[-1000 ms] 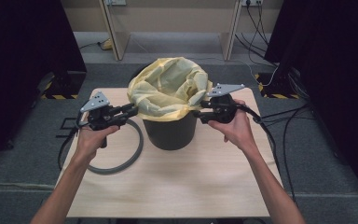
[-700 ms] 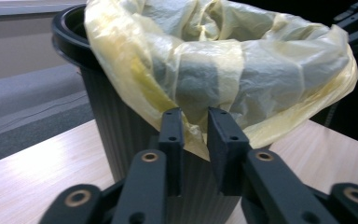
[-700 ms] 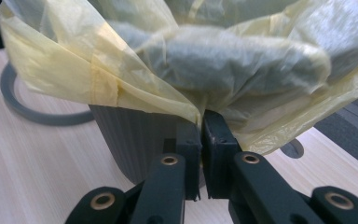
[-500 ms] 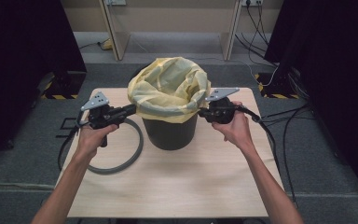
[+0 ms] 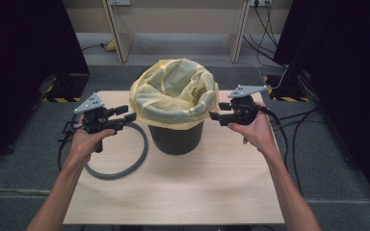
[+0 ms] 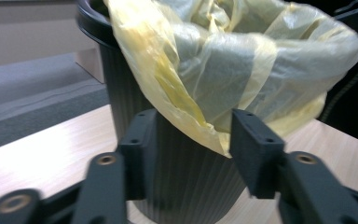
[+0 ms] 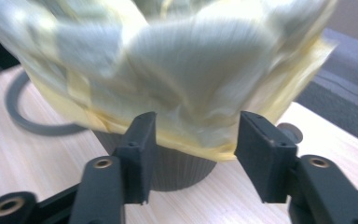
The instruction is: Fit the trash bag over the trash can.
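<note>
1. Near edge, high view: two forearms come in from 6 o'clock over a light wood table [image 5: 183, 192].
2. Left hand [image 5: 84, 144] at about 9 o'clock of the bin, holding the left gripper [image 5: 131, 117], tips aimed toward the bin.
3. Left gripper jaws have just been opening; they stand part-way apart. In the left gripper view [image 6: 191, 140] the lower hem of the yellow bag [image 6: 223, 70] hangs in the gap between them, no pad pressing on it, so nothing held.
4. Grey ring [image 5: 125, 166] lies flat on the table at 8 o'clock of the bin, under and beside the left gripper, its right arc close to the bin's base.
5. Right hand [image 5: 255, 132] at 3 o'clock of the bin, holding the right gripper [image 5: 212, 116], tips just off the bag's folded edge.
6. Right gripper jaws have also just been opening, about half apart. The right gripper view [image 7: 193, 154] is blurred; the bag hem [image 7: 177, 93] seems to sit just beyond the pads, not clamped.
7. Black ribbed bin [image 5: 177, 139] stands upright at table centre, toward 12 o'clock.
8. Yellow bag [image 5: 173, 94] lines the bin, its mouth open, its top folded down over the rim all round.
9. Far, 12 o'clock: grey floor [image 5: 183, 45], table legs, cables at 1 o'clock.
</note>
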Demonstrator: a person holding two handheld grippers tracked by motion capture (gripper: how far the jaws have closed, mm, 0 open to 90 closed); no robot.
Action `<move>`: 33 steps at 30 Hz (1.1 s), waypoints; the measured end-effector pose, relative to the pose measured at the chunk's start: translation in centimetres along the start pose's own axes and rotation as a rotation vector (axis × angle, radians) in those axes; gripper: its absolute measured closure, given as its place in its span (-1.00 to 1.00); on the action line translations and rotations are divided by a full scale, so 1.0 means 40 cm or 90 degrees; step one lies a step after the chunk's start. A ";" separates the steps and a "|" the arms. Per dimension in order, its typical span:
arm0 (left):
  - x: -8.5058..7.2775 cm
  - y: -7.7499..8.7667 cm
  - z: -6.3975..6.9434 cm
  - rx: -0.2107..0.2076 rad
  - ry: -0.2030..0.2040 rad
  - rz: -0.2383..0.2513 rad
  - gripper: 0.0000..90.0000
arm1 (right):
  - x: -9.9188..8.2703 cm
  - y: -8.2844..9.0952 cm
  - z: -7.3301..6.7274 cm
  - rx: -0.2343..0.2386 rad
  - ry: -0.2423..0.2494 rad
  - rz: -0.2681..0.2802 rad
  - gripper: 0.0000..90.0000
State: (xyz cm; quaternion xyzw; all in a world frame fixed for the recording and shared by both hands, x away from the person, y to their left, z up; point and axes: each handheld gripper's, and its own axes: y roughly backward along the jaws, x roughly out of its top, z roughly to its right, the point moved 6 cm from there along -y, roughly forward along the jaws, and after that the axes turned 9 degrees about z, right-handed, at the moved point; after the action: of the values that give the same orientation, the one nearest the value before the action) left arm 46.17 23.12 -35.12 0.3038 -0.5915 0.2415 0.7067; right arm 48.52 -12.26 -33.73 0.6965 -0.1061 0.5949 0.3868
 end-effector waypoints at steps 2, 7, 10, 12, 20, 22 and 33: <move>0.020 0.013 -0.004 -0.004 0.013 0.014 0.02 | 0.019 0.020 0.002 0.002 -0.013 0.023 -0.05; 0.085 0.002 -0.026 0.009 0.027 0.038 -0.11 | 0.063 0.024 0.015 -0.031 -0.050 0.058 -0.09; 0.116 -0.031 -0.043 0.021 0.031 0.040 -0.13 | 0.088 0.000 0.027 -0.042 -0.070 0.066 -0.12; 0.131 -0.055 -0.057 0.024 0.042 0.039 -0.13 | 0.098 -0.013 0.034 -0.045 -0.080 0.069 -0.13; 0.167 -0.143 -0.104 0.044 0.055 0.012 -0.17 | 0.118 -0.049 0.057 -0.055 -0.103 0.073 -0.16; 0.170 -0.167 -0.111 0.048 0.056 0.004 -0.17 | 0.121 -0.059 0.057 -0.055 -0.104 0.072 -0.17; 0.151 -0.207 -0.178 0.083 0.052 0.004 0.85 | 0.113 -0.096 0.069 -0.064 -0.110 0.055 -0.17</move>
State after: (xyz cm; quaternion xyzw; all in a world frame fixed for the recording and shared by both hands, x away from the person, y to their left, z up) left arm 57.98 22.32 -31.19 0.3371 -0.5459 0.2937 0.7086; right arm 54.15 -10.09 -31.20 0.7198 -0.1991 0.5426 0.3846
